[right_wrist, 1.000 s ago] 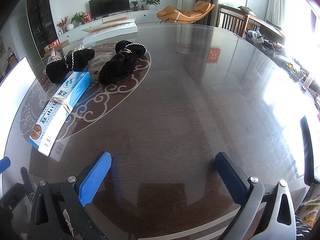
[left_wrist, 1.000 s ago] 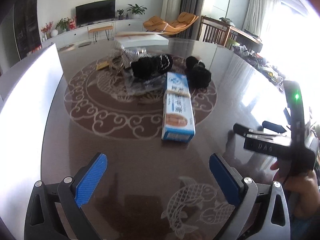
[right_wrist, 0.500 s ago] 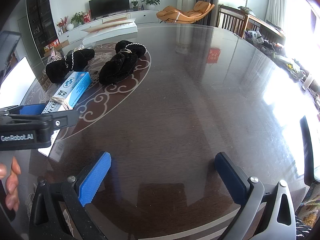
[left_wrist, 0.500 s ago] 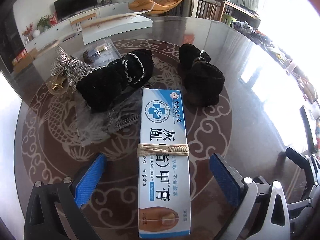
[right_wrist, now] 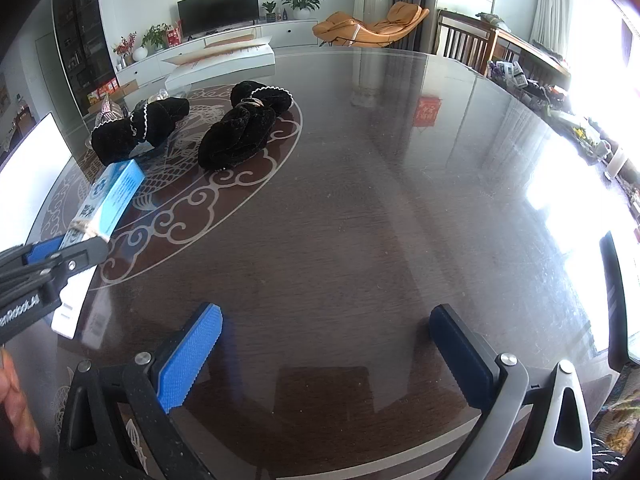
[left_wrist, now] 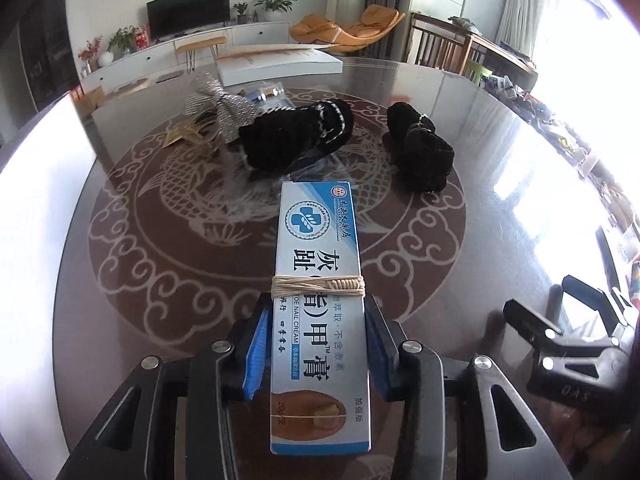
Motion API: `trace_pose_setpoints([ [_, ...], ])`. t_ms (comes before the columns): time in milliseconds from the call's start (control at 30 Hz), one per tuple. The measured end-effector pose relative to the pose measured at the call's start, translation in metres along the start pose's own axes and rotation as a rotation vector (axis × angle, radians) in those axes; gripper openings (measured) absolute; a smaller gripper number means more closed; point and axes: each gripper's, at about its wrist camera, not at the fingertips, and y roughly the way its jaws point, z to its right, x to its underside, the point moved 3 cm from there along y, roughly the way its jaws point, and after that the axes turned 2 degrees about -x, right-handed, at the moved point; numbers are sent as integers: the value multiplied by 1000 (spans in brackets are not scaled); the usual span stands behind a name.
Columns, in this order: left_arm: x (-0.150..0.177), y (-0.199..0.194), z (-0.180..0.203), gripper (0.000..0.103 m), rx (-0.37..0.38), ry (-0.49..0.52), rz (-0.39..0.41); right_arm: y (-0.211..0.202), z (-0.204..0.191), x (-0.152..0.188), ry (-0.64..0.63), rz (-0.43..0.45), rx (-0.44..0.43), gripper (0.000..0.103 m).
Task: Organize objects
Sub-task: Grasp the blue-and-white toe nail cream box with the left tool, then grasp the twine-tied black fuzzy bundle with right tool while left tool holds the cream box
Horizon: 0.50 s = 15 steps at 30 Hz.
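Note:
A long blue-and-white nail cream box with string wound round its middle lies on the dark patterned table. My left gripper straddles the box's near half. Its jaws are closing and the blue pads sit against both long sides. In the right wrist view the same box shows at the left, with the left gripper clamped around it. My right gripper hangs open over bare table, nothing between its fingers.
Two black velvet bundles lie beyond the box, beside a silver bow and crumpled clear plastic. A flat white carton sits at the table's far edge. A white panel stands along the left.
My left gripper moved forward over the box and its jaws went from wide open to closed against the box's sides. The right gripper stayed where it was.

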Motion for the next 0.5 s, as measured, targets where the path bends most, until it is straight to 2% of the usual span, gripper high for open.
trace_pose_setpoints([
  [100,13,-8,-17,42,-43,-30,10,0,0,0,0,0,0,103],
  [300,16,-8,-43,44,-98,-47,16,0,0,0,0,0,0,103],
  [333,16,-7,-43,48,-99,-39,15,0,0,0,0,0,0,103],
  [433,18,-3,-42,82,-112,-21,8,0,0,0,0,0,0,103],
  [500,21,-2,-43,86,-107,-31,22,0,0,0,0,0,0,103],
])
